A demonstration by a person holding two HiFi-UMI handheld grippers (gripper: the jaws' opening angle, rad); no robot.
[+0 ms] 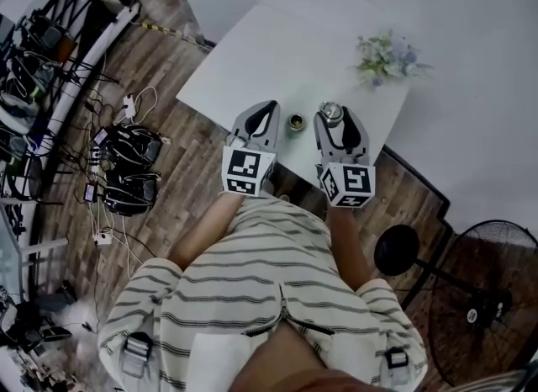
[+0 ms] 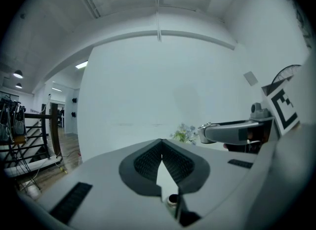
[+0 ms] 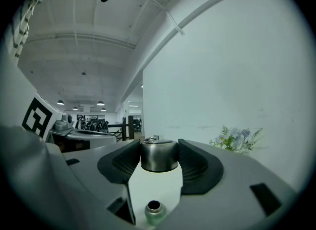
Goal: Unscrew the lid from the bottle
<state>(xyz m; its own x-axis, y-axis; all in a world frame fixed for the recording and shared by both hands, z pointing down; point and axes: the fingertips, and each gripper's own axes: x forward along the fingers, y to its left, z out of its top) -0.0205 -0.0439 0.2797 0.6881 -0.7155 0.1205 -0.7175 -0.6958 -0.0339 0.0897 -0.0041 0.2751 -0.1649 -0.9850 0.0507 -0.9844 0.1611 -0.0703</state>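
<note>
White table (image 1: 269,54) on wood floor (image 1: 181,176) bears open bottle (image 1: 296,121)

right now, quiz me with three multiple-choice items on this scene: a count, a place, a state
1. How many small pale-green open bottles stand on the white table? A one B two C three
2. Where is the round silver metal lid? A on the bottle B between the right hand-held gripper's jaws C beside the flowers
3. The left hand-held gripper's jaws are: A wide apart B closed on the lid C together, empty
Answers: 1 A, a single bottle shows; 2 B, the lid sits gripped in its jaws, above the bottle; 3 C, they meet with nothing between.
</note>
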